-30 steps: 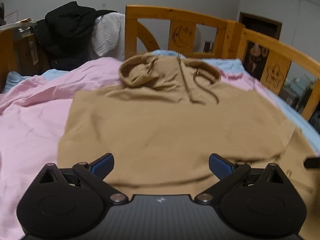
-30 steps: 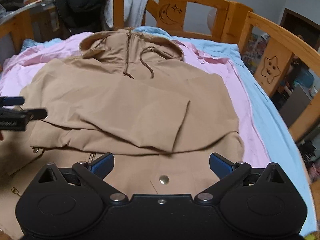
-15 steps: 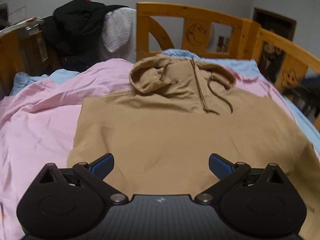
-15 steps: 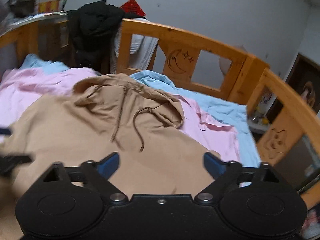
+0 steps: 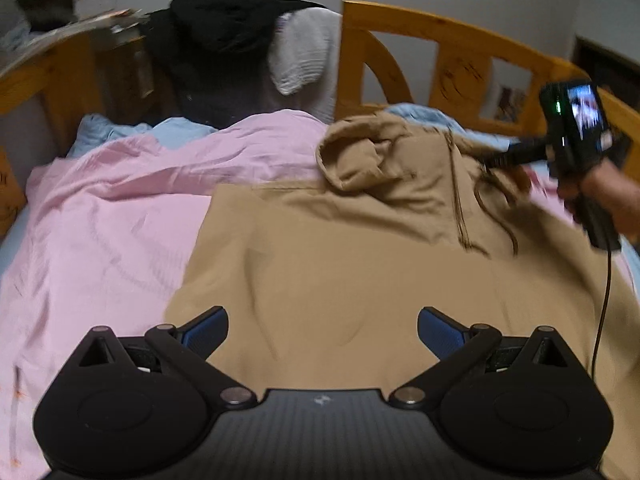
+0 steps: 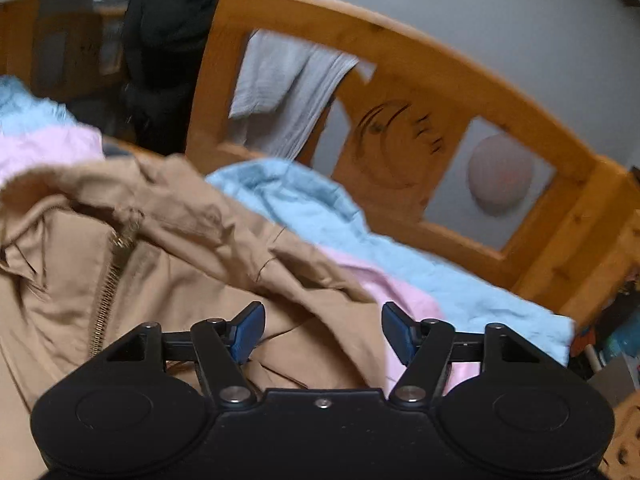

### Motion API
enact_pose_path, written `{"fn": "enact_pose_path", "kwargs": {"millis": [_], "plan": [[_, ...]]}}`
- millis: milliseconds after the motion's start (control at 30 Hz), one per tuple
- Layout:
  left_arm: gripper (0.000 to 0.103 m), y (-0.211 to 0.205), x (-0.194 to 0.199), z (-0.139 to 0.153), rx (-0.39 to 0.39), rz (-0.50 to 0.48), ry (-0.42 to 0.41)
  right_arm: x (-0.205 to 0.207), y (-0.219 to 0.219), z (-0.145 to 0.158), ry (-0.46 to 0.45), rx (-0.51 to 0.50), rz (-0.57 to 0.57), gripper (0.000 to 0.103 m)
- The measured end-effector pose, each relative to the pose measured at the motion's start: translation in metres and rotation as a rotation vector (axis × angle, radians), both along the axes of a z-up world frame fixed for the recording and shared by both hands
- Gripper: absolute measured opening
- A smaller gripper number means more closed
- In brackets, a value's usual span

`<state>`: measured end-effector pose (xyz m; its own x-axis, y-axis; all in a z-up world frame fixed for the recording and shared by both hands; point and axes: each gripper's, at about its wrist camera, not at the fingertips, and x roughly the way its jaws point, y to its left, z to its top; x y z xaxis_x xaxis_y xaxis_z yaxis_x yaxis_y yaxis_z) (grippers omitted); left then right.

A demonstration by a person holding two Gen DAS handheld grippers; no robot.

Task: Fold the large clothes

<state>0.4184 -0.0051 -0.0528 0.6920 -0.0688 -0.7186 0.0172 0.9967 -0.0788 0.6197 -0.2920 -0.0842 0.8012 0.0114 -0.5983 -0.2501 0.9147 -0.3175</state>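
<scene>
Tan cotton fills both views: the hooded jacket (image 5: 360,272) lies spread flat on the pink sheet (image 5: 112,224), its body directly ahead of and beneath our left gripper (image 5: 323,328), whose blue-padded jaws stand wide apart with nothing between them. Only that left view takes in the whole garment, and only there do we see our right hand (image 5: 612,204) on its tool, off to the far right near the hood (image 5: 360,160). From the right wrist we get what the other view blurs: the brass zipper (image 6: 108,292) with its toothed track running down to the left of the right gripper (image 6: 323,334), and the rumpled hood edge passing between its fingers. Those jaws are closing, about half apart, with the fabric between them but the pads not yet pressing it. Beyond the fingertips lie a fuzzy blue blanket (image 6: 360,248) and the glossy wooden headboard (image 6: 400,92) with its carved moon.
</scene>
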Motion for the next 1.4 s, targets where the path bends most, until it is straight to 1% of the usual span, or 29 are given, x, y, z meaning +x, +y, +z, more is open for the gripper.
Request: {"fn": "enact_pose_path", "kwargs": {"millis": [33,67,100,133,233,267,300,367,433,467,533,600,667,700,733,767,833,867,933,1000,1067,1100,1167,1200,1233,1267,1333,1367,1400], "plan": [[0.102,-0.001,0.004,-0.001,-0.017,0.017,-0.002,0.004,0.001,-0.004,0.013,-0.001,0.013,0.033],[0.102,-0.002,0.008,-0.002,-0.029,0.03,-0.004,0.008,0.002,-0.008,0.029,-0.006,0.02,0.002],[0.102,-0.002,0.012,-0.001,-0.041,0.043,-0.006,0.011,0.001,-0.01,0.034,-0.007,0.016,0.003],[0.102,-0.003,0.016,-0.001,-0.055,0.055,-0.006,0.009,-0.002,-0.008,0.006,0.018,0.018,0.002],[0.102,-0.003,0.028,0.004,-0.104,0.081,-0.005,-0.013,-0.013,0.008,-0.117,0.104,0.013,0.002],[0.102,-0.003,0.031,0.005,-0.121,0.088,-0.006,-0.024,-0.018,0.016,-0.154,0.137,0.032,0.002],[0.102,-0.003,0.034,0.007,-0.133,0.094,-0.009,-0.041,-0.023,0.025,-0.211,0.149,0.052,0.002],[0.102,-0.005,0.039,0.009,-0.156,0.09,-0.019,-0.072,-0.031,0.04,-0.296,0.164,0.1,0.002],[0.102,-0.007,0.041,0.011,-0.184,0.077,-0.031,-0.109,-0.037,0.048,-0.359,0.153,0.173,0.002],[0.102,-0.007,0.041,0.011,-0.202,0.069,-0.036,-0.124,-0.038,0.048,-0.372,0.134,0.202,0.002],[0.102,-0.006,0.039,0.013,-0.232,0.055,-0.051,-0.156,-0.04,0.04,-0.387,0.073,0.275,0.002],[0.102,-0.001,0.032,0.016,-0.3,0.048,-0.103,-0.187,-0.044,0.023,-0.371,-0.005,0.335,0.002],[0.102,0.002,0.027,0.019,-0.357,0.034,-0.143,-0.201,-0.043,0.008,-0.309,-0.052,0.369,0.002],[0.102,0.001,0.028,0.02,-0.366,0.026,-0.149,-0.207,-0.043,-0.004,-0.279,-0.081,0.387,0.002],[0.102,-0.002,0.032,0.019,-0.362,0.021,-0.15,-0.21,-0.042,-0.011,-0.268,-0.1,0.391,0.002],[0.102,-0.007,0.039,0.017,-0.34,0.028,-0.136,-0.212,-0.042,-0.019,-0.243,-0.111,0.389,0.002],[0.102,-0.018,0.058,0.009,-0.304,0.058,-0.078,-0.214,-0.042,-0.025,-0.223,-0.109,0.373,0.002],[0.098,-0.024,0.071,0.002,-0.291,0.079,-0.036,-0.214,-0.042,-0.026,-0.217,-0.101,0.356,0.003],[0.097,-0.03,0.091,-0.013,-0.299,0.122,0.013,-0.213,-0.041,-0.027,-0.201,-0.091,0.354,0.005],[0.097,-0.034,0.109,-0.027,-0.291,0.162,0.061,-0.212,-0.04,-0.026,-0.187,-0.091,0.358,0.013],[0.095,-0.036,0.124,-0.041,-0.272,0.197,0.113,-0.212,-0.044,-0.019,-0.158,-0.043,0.353,0.023],[0.095,-0.036,0.128,-0.047,-0.253,0.213,0.133,-0.216,-0.047,-0.013,-0.153,-0.007,0.341,0.026],[0.095,-0.037,0.139,-0.06,-0.206,0.241,0.181,-0.222,-0.053,0.0,-0.165,0.047,0.328,0.045],[0.095,-0.037,0.143,-0.063,-0.191,0.247,0.185,-0.223,-0.054,0.008,-0.192,0.053,0.332,0.05],[0.095,-0.037,0.145,-0.065,-0.172,0.254,0.175,-0.222,-0.053,0.015,-0.217,0.053,0.341,0.063],[0.095,-0.038,0.147,-0.066,-0.156,0.261,0.17,-0.216,-0.052,0.023,-0.243,0.052,0.349,0.071],[0.095,-0.038,0.15,-0.064,-0.156,0.264,0.167,-0.195,-0.048,0.037,-0.292,0.066,0.353,0.074],[0.095,-0.038,0.148,-0.063,-0.172,0.26,0.158,-0.18,-0.047,0.043,-0.298,0.089,0.344,0.075],[0.095,-0.037,0.144,-0.061,-0.192,0.251,0.145,-0.164,-0.048,0.047,-0.286,0.123,0.336,0.08]]}}
